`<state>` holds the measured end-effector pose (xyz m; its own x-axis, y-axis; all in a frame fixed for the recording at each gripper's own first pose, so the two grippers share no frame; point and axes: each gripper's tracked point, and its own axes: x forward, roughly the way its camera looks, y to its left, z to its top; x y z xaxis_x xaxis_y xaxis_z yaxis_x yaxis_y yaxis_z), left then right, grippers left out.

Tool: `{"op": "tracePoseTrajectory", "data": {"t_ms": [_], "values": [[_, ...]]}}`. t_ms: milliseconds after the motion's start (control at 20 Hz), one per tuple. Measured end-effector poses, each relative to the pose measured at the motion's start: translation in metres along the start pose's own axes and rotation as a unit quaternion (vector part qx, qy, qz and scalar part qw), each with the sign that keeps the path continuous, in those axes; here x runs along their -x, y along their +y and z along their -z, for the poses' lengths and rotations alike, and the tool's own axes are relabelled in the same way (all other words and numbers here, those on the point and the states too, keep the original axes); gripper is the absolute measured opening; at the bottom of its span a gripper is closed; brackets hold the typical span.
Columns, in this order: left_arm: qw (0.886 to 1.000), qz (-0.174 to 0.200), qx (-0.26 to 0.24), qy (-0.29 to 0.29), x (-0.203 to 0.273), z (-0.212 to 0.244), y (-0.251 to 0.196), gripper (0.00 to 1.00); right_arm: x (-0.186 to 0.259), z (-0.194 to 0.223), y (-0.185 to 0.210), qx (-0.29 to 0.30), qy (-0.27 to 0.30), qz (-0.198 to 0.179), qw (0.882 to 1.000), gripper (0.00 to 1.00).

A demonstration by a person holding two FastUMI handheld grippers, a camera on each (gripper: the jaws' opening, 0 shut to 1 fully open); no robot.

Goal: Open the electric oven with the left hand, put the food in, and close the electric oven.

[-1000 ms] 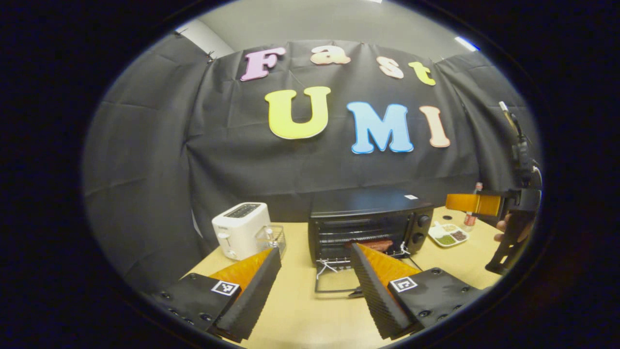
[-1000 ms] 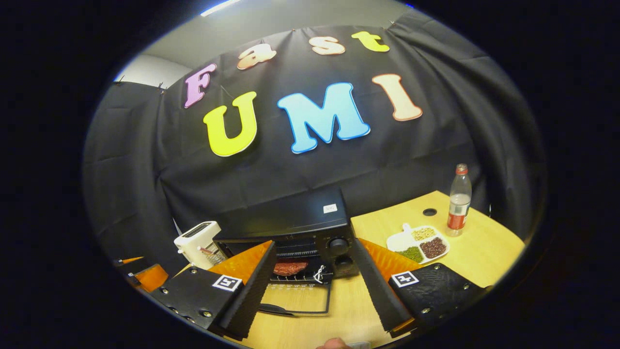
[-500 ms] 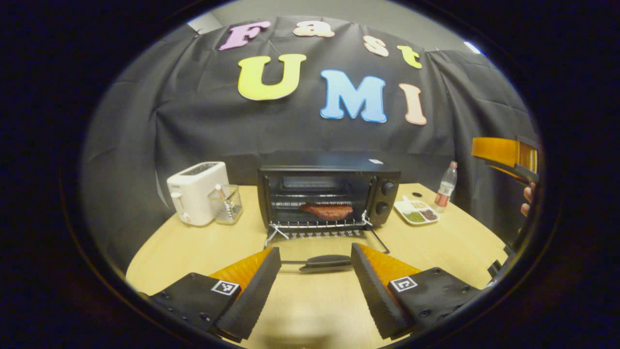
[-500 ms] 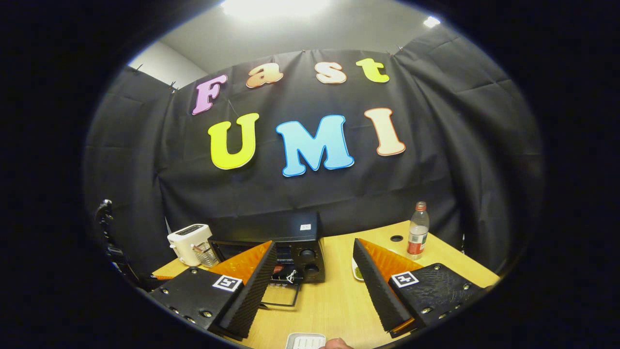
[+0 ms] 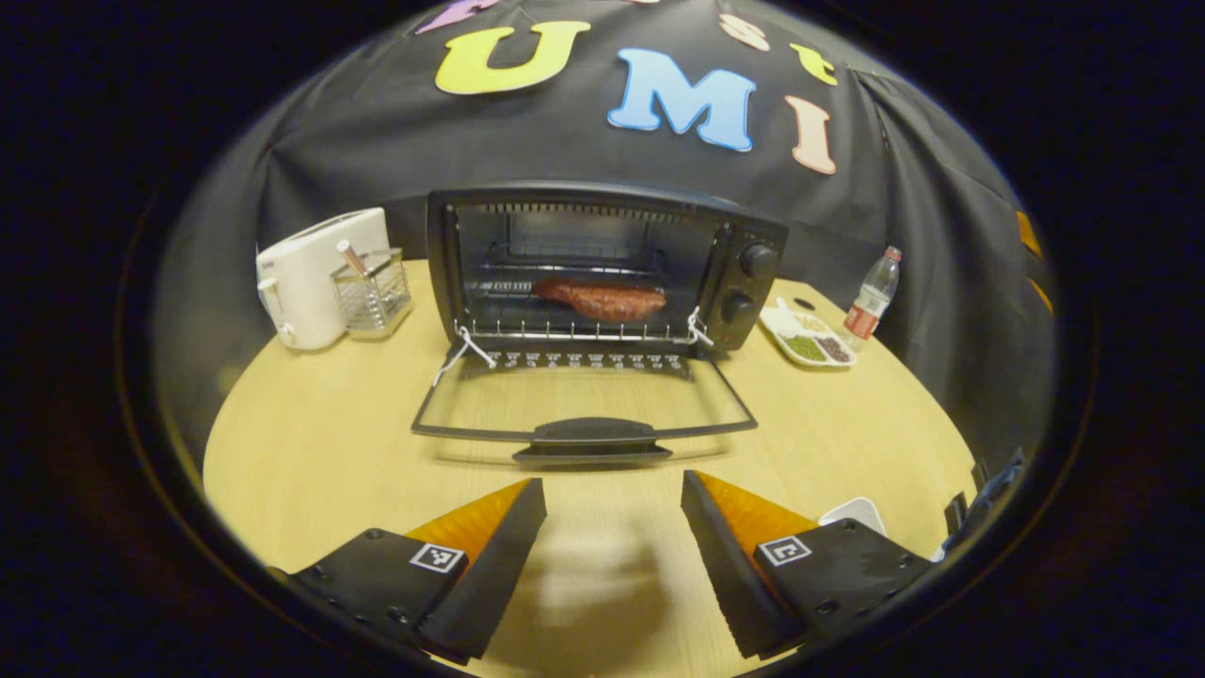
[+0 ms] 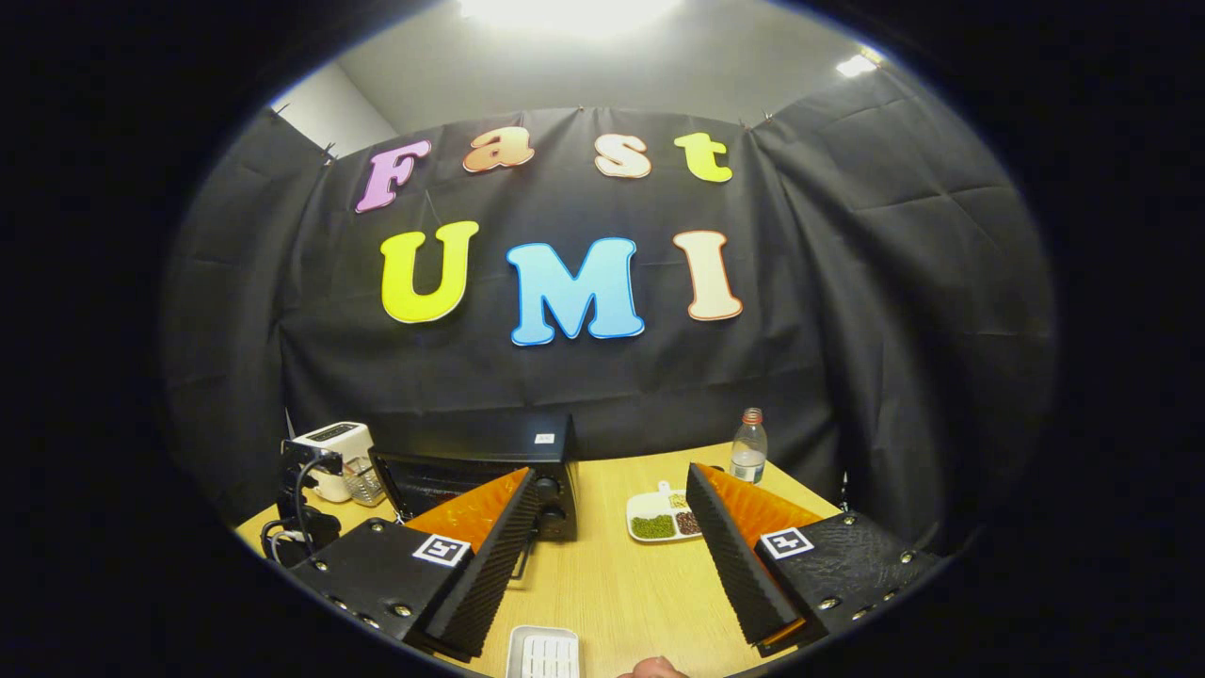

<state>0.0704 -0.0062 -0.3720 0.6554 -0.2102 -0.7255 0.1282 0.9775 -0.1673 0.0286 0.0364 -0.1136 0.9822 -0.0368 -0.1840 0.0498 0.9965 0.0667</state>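
In the left gripper view a black electric oven (image 5: 602, 268) stands at the back of the round wooden table (image 5: 311, 443). Its glass door (image 5: 584, 405) lies folded down flat, the black handle (image 5: 593, 433) toward me. A reddish piece of food (image 5: 601, 299) rests on the wire rack inside. My left gripper (image 5: 612, 527) is open above the table just in front of the handle, holding nothing. In the right gripper view my right gripper (image 6: 612, 546) is open and empty, drawn back to the right of the oven (image 6: 490, 466), and the left gripper's body (image 6: 301, 508) shows at the left.
A white toaster (image 5: 315, 273) and a wire holder (image 5: 372, 292) stand left of the oven. Right of it are a white dish of beans (image 5: 810, 339) and a bottle (image 5: 871, 292). A white ridged tray (image 6: 543, 653) lies near the table's front edge.
My left gripper has tilted down and come closer to the open oven door. My right gripper has pulled back, away from the oven, toward the table's front.
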Motion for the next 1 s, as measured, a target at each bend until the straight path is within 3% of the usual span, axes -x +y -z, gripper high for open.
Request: {"op": "tracePoseTrajectory", "data": {"t_ms": [150,400,1000], "values": [[0.999,-0.005,0.003,0.032,-0.026,0.014,0.006,0.98,-0.002,0.005,-0.009,0.003,0.01,0.019,1.0,0.96],[0.999,-0.012,-0.02,0.035,-0.051,0.01,0.011,0.98,0.002,0.003,-0.019,0.003,0.015,0.037,0.999,0.96],[0.999,-0.041,-0.017,0.014,-0.045,-0.001,0.011,0.97,0.003,0.005,-0.019,-0.032,0.026,0.017,0.999,0.96]]}}
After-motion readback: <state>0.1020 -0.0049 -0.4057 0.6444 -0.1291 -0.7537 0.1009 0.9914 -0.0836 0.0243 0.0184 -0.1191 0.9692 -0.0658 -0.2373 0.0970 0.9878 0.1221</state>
